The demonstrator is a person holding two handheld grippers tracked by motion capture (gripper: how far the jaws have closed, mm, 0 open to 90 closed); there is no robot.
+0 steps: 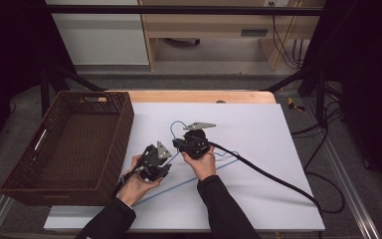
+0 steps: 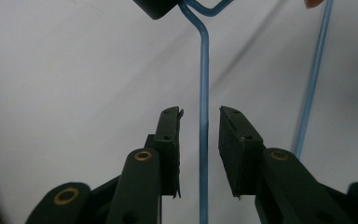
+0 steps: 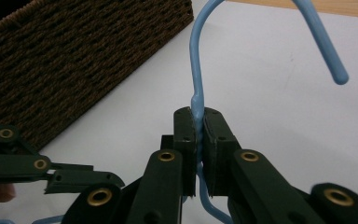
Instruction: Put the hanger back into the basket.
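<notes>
A blue wire hanger (image 1: 179, 185) lies on the white table sheet (image 1: 258, 129) between my two hands. My right gripper (image 1: 179, 143) is shut on its twisted neck, and the pads (image 3: 186, 135) pinch the wire just under the hook (image 3: 200, 56). One straight arm of the hanger (image 2: 204, 70) runs between the jaws of my left gripper (image 2: 200, 116). Those jaws stand open, with a small gap on each side of the wire. In the high view the left gripper (image 1: 165, 157) sits just to the left of the right one.
A dark woven basket (image 1: 122, 134) stands on the left side of the table, close to my left hand, and its wall (image 3: 74, 60) is right beside the hook. A black cable (image 1: 278, 181) trails off to the right across the sheet.
</notes>
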